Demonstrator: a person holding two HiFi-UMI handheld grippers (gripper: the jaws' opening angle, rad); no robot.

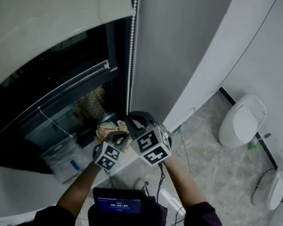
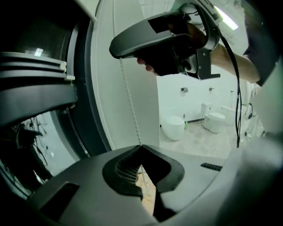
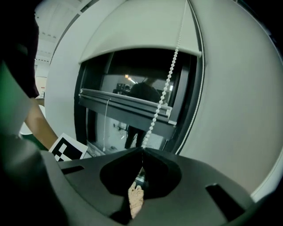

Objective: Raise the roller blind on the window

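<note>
At the jaw tips of the left gripper (image 2: 141, 146), the bead chain (image 2: 128, 92) of the roller blind (image 3: 141, 31) enters the closed jaws, which are clamped on it. The right gripper (image 3: 142, 149) is likewise clenched on the same chain, its jaws together around the beads.

The left gripper view alone shows the right gripper overhead, gripping the chain higher up, with two toilets (image 2: 172, 127) on the floor beyond. The right gripper view alone faces the window (image 3: 128, 88). There the blind's lower edge sits above the tool, with dark glass exposed beneath it and the left gripper's marker cube (image 3: 67, 150) low to its left. The head view alone shows both tools close together, side by side at the chain's lower end, and the pale wall (image 1: 184, 47) to their right.

The chain's long axis runs vertically. It rises straight from each pair of jaws, along the right edge of the window. The blind lies above and ahead of both tools, and its fabric hangs flat over the upper part of the glass.
</note>
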